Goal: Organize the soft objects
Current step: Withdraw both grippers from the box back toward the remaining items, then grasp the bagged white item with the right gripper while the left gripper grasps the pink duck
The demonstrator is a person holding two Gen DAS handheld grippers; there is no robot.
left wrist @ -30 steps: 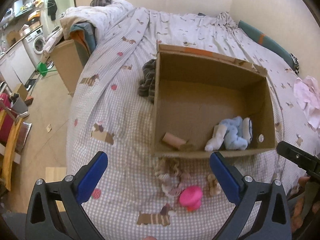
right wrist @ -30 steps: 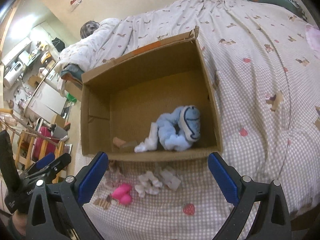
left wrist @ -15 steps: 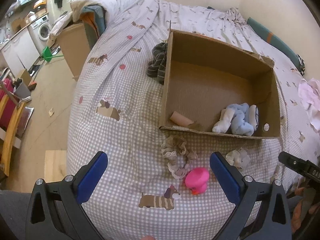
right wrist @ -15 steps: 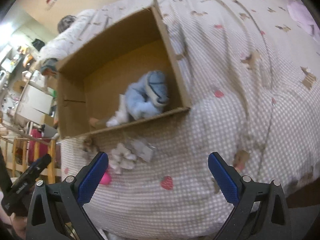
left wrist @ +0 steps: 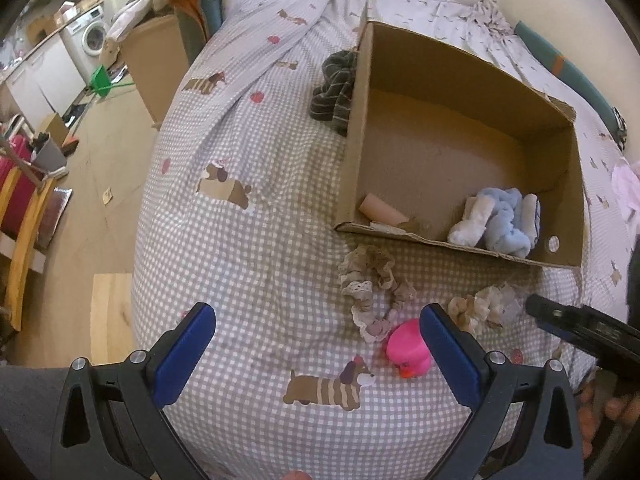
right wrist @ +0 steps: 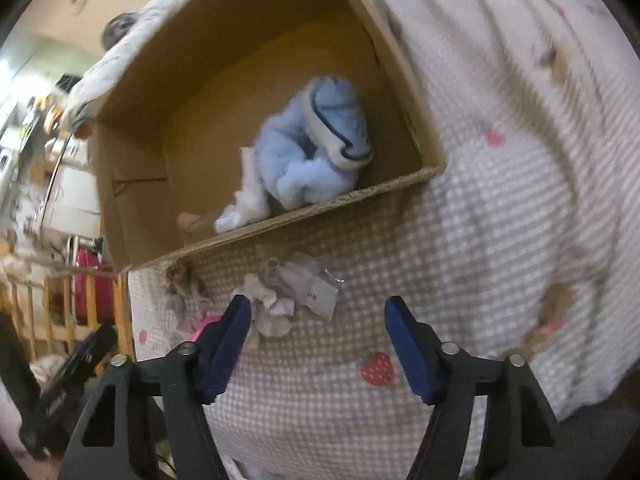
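Observation:
An open cardboard box (left wrist: 420,152) (right wrist: 132,184) lies on the checked bed cover. Inside it are a light blue fluffy sock bundle (left wrist: 500,224) (right wrist: 320,148) and a pinkish roll (left wrist: 380,212). In front of the box lie a beige lace scrunchie (left wrist: 372,288), a pink rubber toy (left wrist: 408,348) and a white scrunchie with a clear wrapper (left wrist: 484,308) (right wrist: 288,292). My left gripper (left wrist: 316,340) is open and empty above the cover, near the pink toy. My right gripper (right wrist: 318,320) is open and empty, just in front of the white scrunchie.
A dark striped cloth (left wrist: 336,92) lies left of the box. A second cardboard box (left wrist: 156,60) stands beside the bed at the far left. A pink garment (left wrist: 628,188) lies at the right. The bed edge drops to a wooden floor (left wrist: 80,208) on the left.
Both grippers have drawn back and lower toward the items in front of the box. The right gripper's jaws have narrowed somewhat and its view is blurred by motion.

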